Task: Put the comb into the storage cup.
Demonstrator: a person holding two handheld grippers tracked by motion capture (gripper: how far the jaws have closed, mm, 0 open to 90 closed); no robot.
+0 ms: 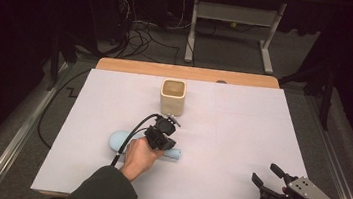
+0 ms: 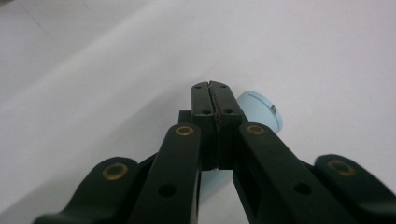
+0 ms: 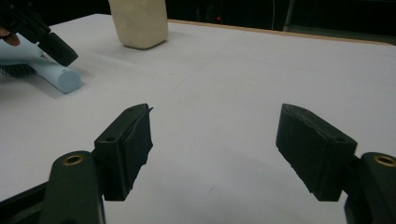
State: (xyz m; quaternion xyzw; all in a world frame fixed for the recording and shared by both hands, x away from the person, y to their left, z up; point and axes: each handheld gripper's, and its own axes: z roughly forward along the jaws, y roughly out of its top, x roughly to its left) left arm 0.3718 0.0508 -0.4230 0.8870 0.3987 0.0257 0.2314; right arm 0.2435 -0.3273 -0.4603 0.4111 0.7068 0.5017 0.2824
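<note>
White table (image 1: 239, 152): left gripper (image 2: 215, 100) fingers closed above blue brush (image 3: 56, 74); right gripper (image 3: 215, 140) wide open, empty.

The left gripper (image 1: 164, 137) and the hand (image 1: 139, 156) holding it cover the middle of the light blue hairbrush (image 1: 120, 140) in the high view, so the join of head and handle is hidden. In the left gripper view the closed jaws hide all but the handle's round end (image 2: 261, 109). The right gripper view cuts the brush off at its left edge, bristles (image 3: 14, 71) barely visible.
</note>
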